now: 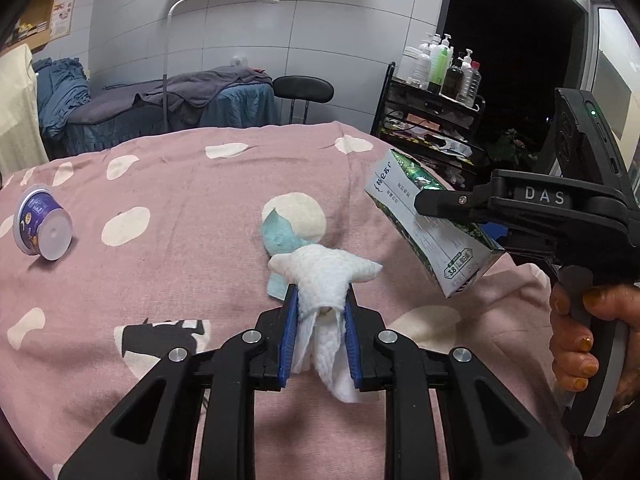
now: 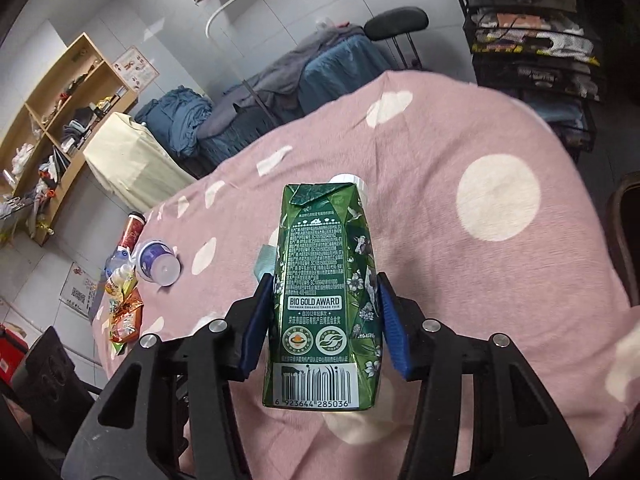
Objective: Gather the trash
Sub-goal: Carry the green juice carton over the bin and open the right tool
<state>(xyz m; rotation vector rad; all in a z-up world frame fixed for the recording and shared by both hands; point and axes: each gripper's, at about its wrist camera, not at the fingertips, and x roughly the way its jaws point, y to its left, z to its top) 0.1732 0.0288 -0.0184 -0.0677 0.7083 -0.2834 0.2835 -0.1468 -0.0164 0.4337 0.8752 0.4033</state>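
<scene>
Left gripper: clamped on a white crumpled tissue, wad bulging past the blue pads, tail trailing back between them; long axis in line with the fingers, held over the pink spotted bedspread. Blue-green paper scrap just beyond the tissue, against the bedspread. Right gripper: clenched on a green milk carton, gripped across its lower half. Carton long axis along the fingers, barcode end toward the camera, folded top with white cap pointing away. In the left wrist view, carton raised clear of the bedspread, tilted, to the right of the tissue and well apart from it. Purple yogurt cup tipped on its side at the far left of the bedspread, well apart from both grippers; contents not visible. Snack wrappers and a red can at the bedspread edge near the cup.
</scene>
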